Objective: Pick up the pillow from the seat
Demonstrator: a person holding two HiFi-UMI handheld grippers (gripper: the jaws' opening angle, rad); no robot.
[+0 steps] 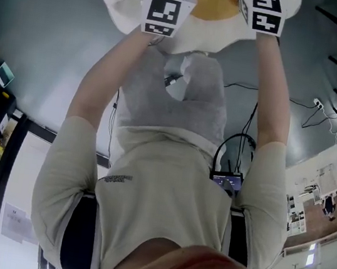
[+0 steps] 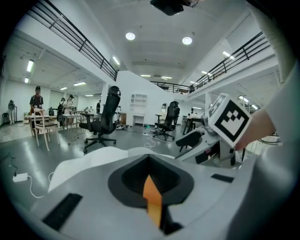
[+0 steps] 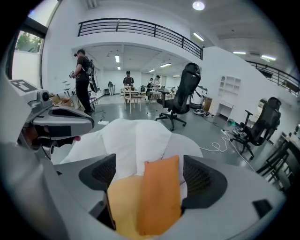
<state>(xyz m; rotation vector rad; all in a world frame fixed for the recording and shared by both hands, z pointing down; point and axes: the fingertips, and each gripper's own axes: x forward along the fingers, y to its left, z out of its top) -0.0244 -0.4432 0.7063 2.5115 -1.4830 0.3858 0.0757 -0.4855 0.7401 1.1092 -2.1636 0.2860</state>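
Note:
The white pillow (image 1: 200,34) lies at the top of the head view, under both marker cubes, with an orange patch (image 1: 212,1) showing on top of it. My left gripper (image 1: 161,9) and right gripper (image 1: 261,12) are held out over it on stretched arms. In the right gripper view the right gripper (image 3: 150,187) has its orange pads (image 3: 161,192) standing wide apart, and the pillow (image 3: 136,140) lies just beyond them, not pinched. The left gripper (image 2: 151,187) shows only one thin orange strip with no gap. The pillow (image 2: 84,161) sits behind it. The seat is hidden.
Grey floor (image 1: 49,48) surrounds the pillow, with cables (image 1: 247,121) trailing across it. Black office chairs (image 2: 103,119) (image 3: 180,96) stand further off. A wooden chair and tables (image 2: 42,124) are at the left. Several people (image 3: 84,79) stand in the background.

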